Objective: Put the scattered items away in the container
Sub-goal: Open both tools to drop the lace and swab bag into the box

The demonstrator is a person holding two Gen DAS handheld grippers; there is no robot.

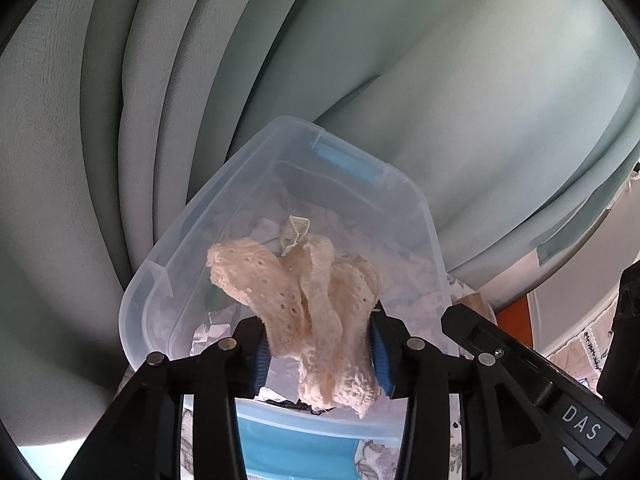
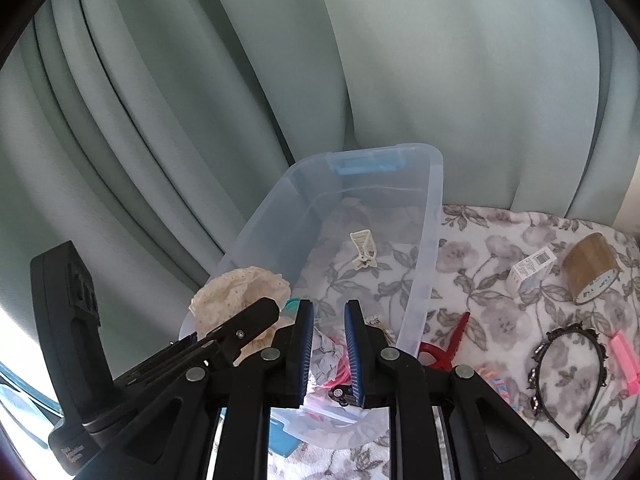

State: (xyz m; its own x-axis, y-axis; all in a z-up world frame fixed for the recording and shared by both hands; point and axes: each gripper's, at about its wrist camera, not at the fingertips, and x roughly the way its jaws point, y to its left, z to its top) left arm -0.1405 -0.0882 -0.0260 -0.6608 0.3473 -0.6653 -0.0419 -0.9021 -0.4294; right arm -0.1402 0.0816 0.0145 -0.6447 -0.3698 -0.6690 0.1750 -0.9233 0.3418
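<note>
My left gripper (image 1: 318, 354) is shut on a cream crocheted lace piece (image 1: 296, 300) and holds it over the near end of a clear plastic container (image 1: 256, 168). The lace also shows in the right wrist view (image 2: 236, 292). My right gripper (image 2: 328, 344) is open and empty above the container's near end (image 2: 420, 280). Inside the container lie a cream hair clip (image 2: 362, 250), crumpled paper (image 2: 324, 360) and small pink items.
On the floral cloth (image 2: 480, 240) to the right lie a red clip (image 2: 452, 342), a small white box (image 2: 530, 270), a brown tape roll (image 2: 592, 266), a black jewelled headband (image 2: 560, 372) and a pink comb (image 2: 626, 362). Green curtains (image 2: 360, 60) hang behind.
</note>
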